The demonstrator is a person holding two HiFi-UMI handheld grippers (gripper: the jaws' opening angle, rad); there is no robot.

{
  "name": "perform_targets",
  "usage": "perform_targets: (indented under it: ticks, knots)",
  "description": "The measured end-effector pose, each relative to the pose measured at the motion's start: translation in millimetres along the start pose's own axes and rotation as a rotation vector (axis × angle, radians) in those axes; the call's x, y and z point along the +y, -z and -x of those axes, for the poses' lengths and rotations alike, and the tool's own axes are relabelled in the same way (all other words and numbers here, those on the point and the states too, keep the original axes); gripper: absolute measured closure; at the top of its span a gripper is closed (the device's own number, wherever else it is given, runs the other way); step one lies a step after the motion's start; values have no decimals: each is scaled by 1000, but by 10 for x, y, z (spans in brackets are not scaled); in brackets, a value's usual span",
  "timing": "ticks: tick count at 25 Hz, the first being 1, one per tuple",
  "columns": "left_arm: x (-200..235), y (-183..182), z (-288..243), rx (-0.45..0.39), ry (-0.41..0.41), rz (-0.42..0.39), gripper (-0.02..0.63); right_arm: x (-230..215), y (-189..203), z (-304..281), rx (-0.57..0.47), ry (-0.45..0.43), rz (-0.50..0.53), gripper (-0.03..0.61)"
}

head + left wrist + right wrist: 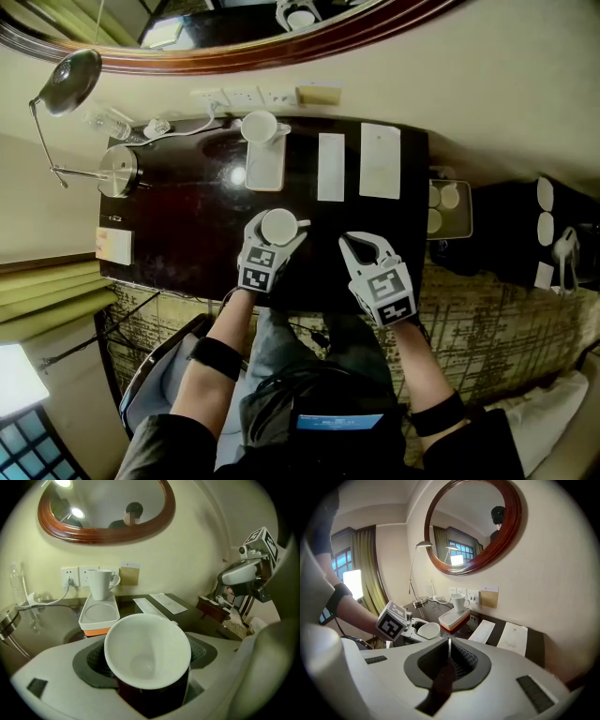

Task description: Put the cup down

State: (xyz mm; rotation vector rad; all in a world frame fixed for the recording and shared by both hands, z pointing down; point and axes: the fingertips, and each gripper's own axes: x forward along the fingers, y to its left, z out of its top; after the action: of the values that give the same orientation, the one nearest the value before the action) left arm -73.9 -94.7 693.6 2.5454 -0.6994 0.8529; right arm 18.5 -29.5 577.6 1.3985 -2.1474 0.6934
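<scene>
A white cup sits between the jaws of my left gripper, over the front middle of the dark table. In the left gripper view the cup fills the gap between the pads, mouth up and empty. Whether its base touches the table is hidden. My right gripper hangs to the right near the table's front edge, shut with nothing in it. In the right gripper view its jaws meet, and the left gripper with the cup shows beyond them.
A white tray at the back holds a second white cup. Two paper sheets lie to its right. A desk lamp and a notepad stand at the left. A side tray lies past the right edge.
</scene>
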Motion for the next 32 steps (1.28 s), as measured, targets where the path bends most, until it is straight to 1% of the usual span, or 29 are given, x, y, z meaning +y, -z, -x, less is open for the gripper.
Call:
perform_targets:
  ticks: [6, 7, 9, 11, 16, 19, 23, 27, 29, 30, 32]
  knots:
    - [-17, 13, -11, 1, -3, -4, 172, 20, -4, 6, -2, -3, 3, 546]
    - [-25, 18, -12, 5, 0, 1, 163, 23, -7, 6, -3, -5, 4, 546]
    - [-27, 11, -6, 7, 0, 10, 120, 30, -16, 7, -6, -8, 4, 546]
    - [-12, -18, 23, 8, -9, 8, 97, 36, -34, 7, -10, -11, 5, 546]
    - [-42, -131, 229, 9, -22, -18, 97, 69, -92, 31, -19, -15, 10, 546]
    - [-8, -202, 419, 13, -54, -28, 97, 110, -172, 46, -28, -20, 23, 546]
    - [46, -385, 733, -4, -94, -2, 97, 113, -219, 69, -33, -21, 29, 546]
    - [32, -651, 1094, -44, -105, 20, 98, 71, -256, 109, -35, -13, 33, 546]
    - [-4, -770, 1268, -71, -111, 12, 116, 56, -272, 134, -38, -12, 34, 546]
    - [-20, -828, 1348, -86, -112, 7, 145, 47, -285, 142, -40, -12, 35, 546]
    - [-49, -930, 1487, -115, -112, 2, 170, 26, -322, 151, -45, -10, 39, 546]
